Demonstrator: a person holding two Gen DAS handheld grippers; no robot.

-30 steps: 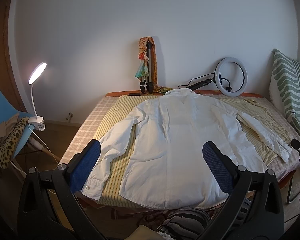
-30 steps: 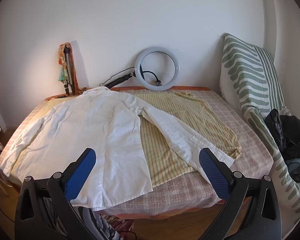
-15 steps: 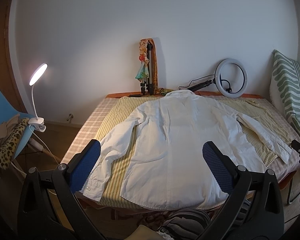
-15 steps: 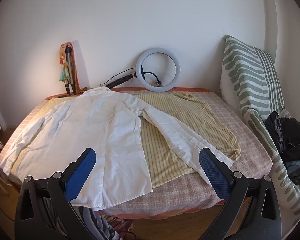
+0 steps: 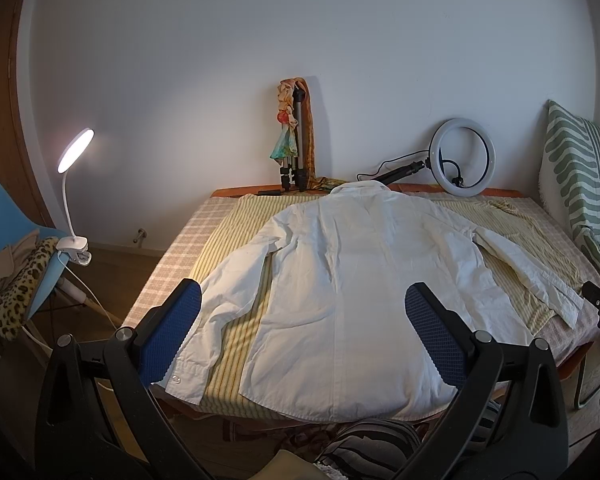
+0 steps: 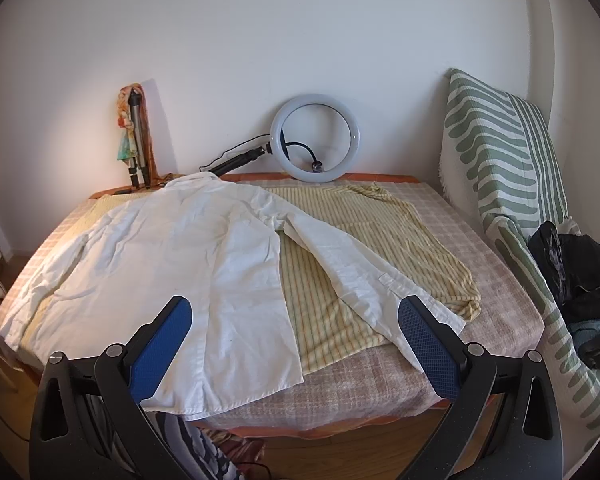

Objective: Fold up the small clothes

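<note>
Above bed's near edge (image 6: pixel 340 420), white shirt (image 5: pixel 360 280), unfolded.

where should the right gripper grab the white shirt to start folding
Likely the cuff end of the right sleeve, which lies flat and angled out over the yellow striped cloth, close ahead of the open right gripper. Come from the near bed edge, pinching the cuff's free edge.

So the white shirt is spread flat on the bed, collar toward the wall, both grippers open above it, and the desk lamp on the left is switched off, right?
Not quite: the lamp is switched on, glowing in the left wrist view. The rest holds: the white shirt lies spread flat on the bed, collar toward the wall, with the left gripper and right gripper open above it.
</note>
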